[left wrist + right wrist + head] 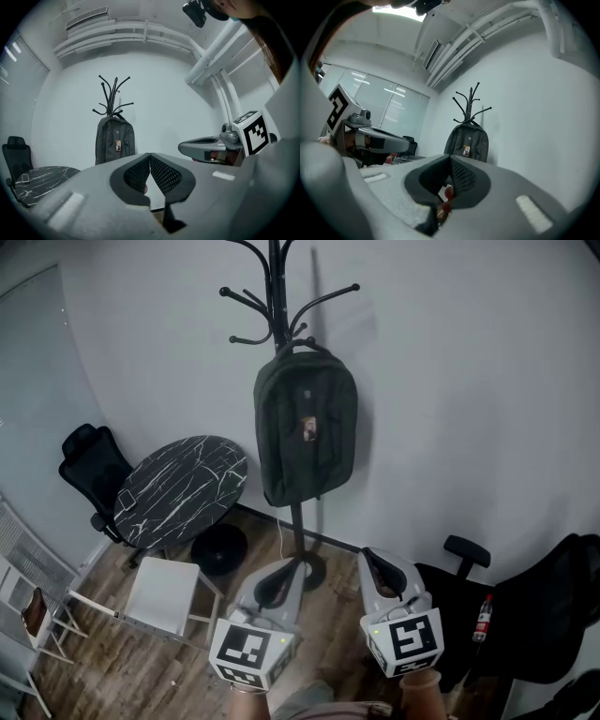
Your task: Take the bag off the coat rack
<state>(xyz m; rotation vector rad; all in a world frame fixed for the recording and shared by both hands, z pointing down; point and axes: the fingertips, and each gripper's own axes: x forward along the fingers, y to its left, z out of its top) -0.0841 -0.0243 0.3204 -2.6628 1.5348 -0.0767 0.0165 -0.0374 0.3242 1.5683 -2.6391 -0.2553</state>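
Note:
A dark green backpack (306,426) hangs by its top loop from a black coat rack (275,296) against the white wall. It also shows in the left gripper view as the backpack (115,139) and in the right gripper view as the backpack (467,143). My left gripper (277,585) and right gripper (378,568) are held low in front of the rack, well short of the bag. Both are shut with nothing between the jaws. The left gripper (149,157) and right gripper (450,160) point toward the bag.
A round black marble table (183,489) stands left of the rack, with a white stool (163,596) in front and a black office chair (90,468) behind. Another black chair (539,610) and a red-capped bottle (483,617) are at the right. The rack's base (317,570) rests on the wooden floor.

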